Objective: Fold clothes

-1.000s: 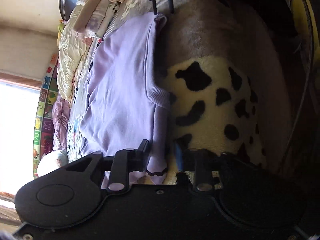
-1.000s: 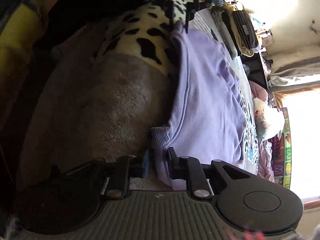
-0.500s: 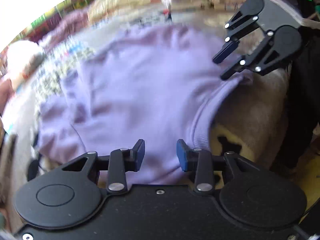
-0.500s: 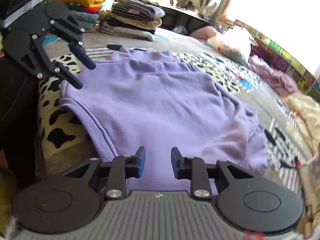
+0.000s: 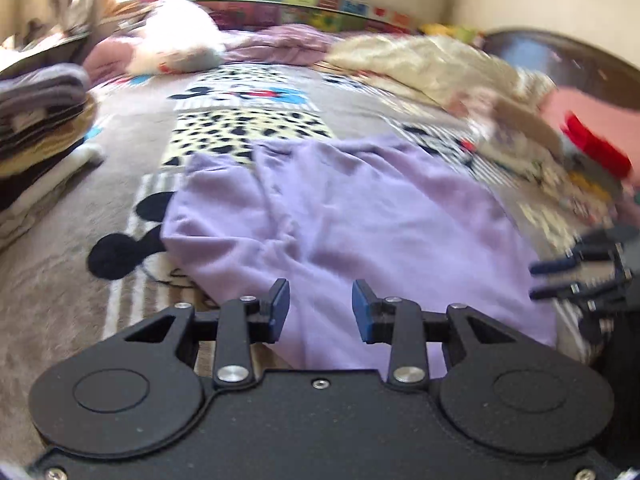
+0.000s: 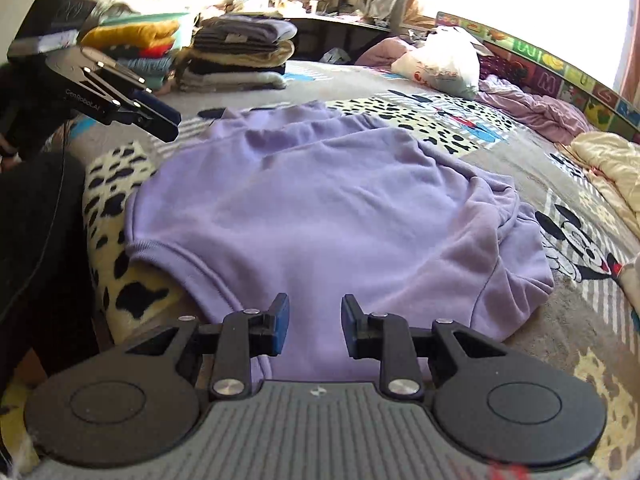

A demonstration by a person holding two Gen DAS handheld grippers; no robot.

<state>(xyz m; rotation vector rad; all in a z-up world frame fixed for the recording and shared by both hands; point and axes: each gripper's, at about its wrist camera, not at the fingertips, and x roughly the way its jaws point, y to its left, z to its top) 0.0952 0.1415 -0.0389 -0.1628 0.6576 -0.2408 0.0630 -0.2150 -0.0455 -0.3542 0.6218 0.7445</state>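
A lilac sweatshirt [image 6: 320, 208] lies spread flat on the patterned bed cover, its ribbed hem at the near edge and a sleeve bunched at the right. The left wrist view shows the same sweatshirt [image 5: 360, 224] from the other side. My left gripper [image 5: 318, 308] hovers over the garment's near part, open and empty. My right gripper [image 6: 311, 325] stands open over the hem, holding nothing. The left gripper [image 6: 160, 118] also shows at the upper left of the right wrist view; the right gripper [image 5: 548, 280] appears blurred at the right edge of the left wrist view.
Folded clothes stacks [image 6: 236, 54] sit at the far left of the bed. A white bag [image 6: 440, 60], a pink crumpled cloth [image 6: 536, 108] and a cream quilt [image 6: 608, 164] lie along the far and right sides. A person's dark clothing [image 6: 36, 220] is at the left.
Both grippers let go of the sweatshirt's hem corners, which now lie flat on the bed. Both have swung level and pulled back, open, over the garment.
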